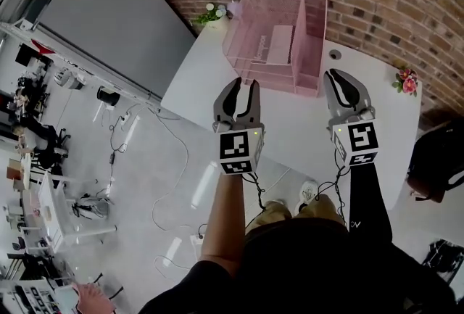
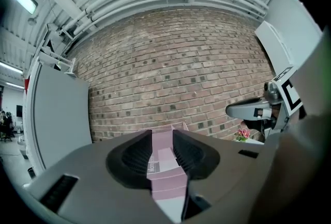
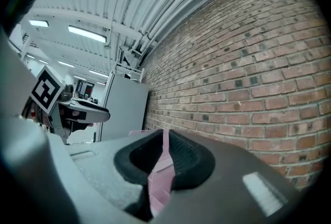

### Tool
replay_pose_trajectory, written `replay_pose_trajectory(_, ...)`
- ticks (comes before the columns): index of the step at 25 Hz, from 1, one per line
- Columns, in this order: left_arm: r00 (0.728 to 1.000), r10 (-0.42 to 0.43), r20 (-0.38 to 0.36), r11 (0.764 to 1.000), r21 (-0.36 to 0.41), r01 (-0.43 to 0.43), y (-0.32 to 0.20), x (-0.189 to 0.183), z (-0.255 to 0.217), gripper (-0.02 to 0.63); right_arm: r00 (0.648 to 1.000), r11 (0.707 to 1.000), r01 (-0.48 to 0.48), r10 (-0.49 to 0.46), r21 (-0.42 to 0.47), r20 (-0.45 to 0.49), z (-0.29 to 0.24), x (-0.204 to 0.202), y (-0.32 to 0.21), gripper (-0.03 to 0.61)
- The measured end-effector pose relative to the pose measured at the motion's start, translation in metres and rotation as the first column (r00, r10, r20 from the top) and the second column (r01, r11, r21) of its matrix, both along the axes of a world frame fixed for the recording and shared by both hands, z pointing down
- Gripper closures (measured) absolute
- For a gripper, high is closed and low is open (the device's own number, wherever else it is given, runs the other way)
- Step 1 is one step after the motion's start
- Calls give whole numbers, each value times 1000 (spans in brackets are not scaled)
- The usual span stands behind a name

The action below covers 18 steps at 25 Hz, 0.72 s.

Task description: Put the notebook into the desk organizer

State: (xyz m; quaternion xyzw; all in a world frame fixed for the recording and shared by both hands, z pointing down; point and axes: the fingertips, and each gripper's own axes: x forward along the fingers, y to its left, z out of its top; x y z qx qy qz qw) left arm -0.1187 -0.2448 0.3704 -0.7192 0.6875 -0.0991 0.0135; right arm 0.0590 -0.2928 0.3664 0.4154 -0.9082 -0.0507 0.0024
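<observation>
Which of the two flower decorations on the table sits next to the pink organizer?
The white-flowered one, beside the organizer at its far left corner; the pink-flowered one stands apart at the right edge of the table.

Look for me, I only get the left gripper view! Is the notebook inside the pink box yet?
Observer: In the head view a pale flat thing, probably the notebook, sits inside the pink desk organizer, in the wide part left of its divider.
Operator: Is my other gripper holding something?
Observer: No. The right gripper view shows the right gripper with its jaws closed and nothing gripped.
Operator: What's next to the box?
Observer: A little plant with white flowers stands by its far left corner on the white table.
</observation>
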Motion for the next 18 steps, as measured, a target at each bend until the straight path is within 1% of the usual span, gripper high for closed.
replay_pose_trajectory(5,999,45,-24,999,4,-44,20,-12,-5,491,999,999,-52,52,3,-11,-10,-9,25,541)
replay_pose_trajectory(9,995,87,-39,996,20,-87,39,-17,-13,515,995,995,-97,97,15,-23,-16,-15,52,541)
replay_pose_trajectory(13,991,130,-24,991,31,-129,60,-23,-18,551,991,991,-129,130,26,-36,-21,-24,80,541)
replay_pose_trajectory(17,990,142,-15,989,37,-141,80,-33,-22,604,986,987,-158,159,34,-40,-24,-29,104,541)
replay_pose_trajectory(18,989,148,-13,988,39,-147,85,-35,-23,604,985,986,-166,167,35,-38,-25,-29,110,541)
